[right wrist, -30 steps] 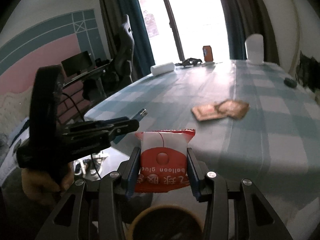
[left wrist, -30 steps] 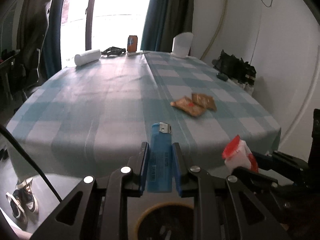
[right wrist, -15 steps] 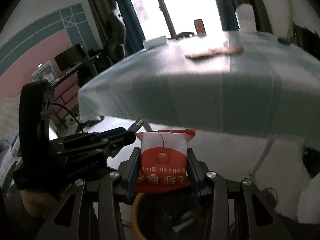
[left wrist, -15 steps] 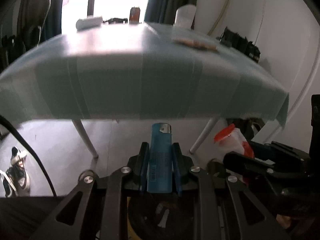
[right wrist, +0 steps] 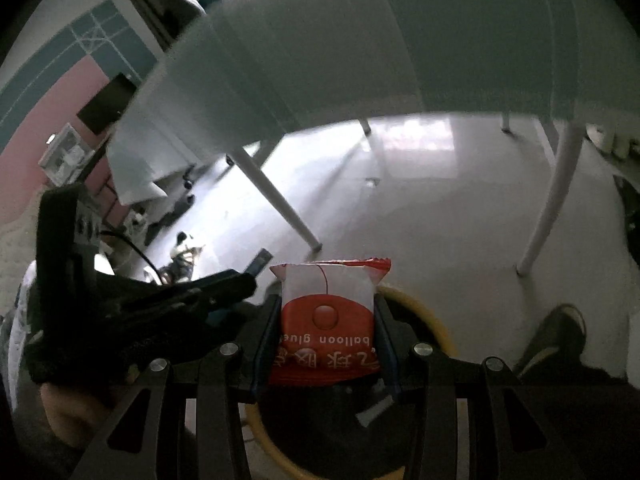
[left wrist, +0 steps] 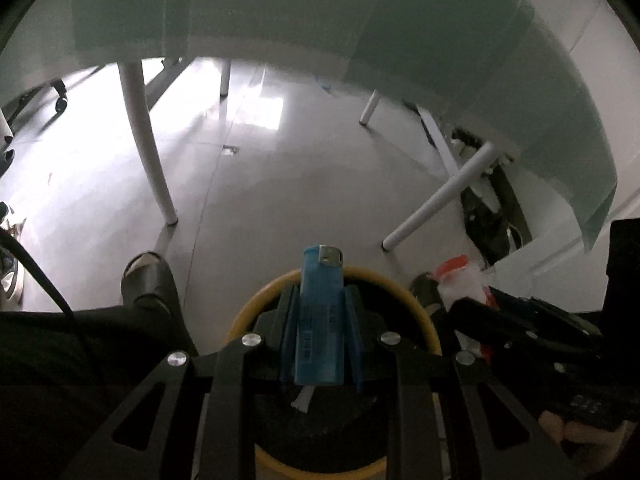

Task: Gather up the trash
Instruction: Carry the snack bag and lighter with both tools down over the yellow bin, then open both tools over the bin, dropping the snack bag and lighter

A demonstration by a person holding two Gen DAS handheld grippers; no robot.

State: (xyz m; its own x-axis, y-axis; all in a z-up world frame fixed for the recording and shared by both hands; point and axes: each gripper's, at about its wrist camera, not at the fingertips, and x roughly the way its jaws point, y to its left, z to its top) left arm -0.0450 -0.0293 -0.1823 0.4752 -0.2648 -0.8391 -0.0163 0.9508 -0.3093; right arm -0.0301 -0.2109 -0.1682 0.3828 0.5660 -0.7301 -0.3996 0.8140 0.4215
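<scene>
Left fingers [left wrist: 288,320] pinch lighter [left wrist: 320,320]; right fingers [right wrist: 268,340] pinch packet [right wrist: 326,320], over bin [left wrist: 416,312].

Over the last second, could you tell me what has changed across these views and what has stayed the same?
Both grippers dropped from tabletop height to below the table edge, over the yellow-rimmed bin. Nothing was released: the left gripper still clamps the blue lighter, the right gripper the red-and-white packet.

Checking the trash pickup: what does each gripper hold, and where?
Left gripper: blue lighter, by its sides. Right gripper: red-and-white packet, by its side edges.
</scene>
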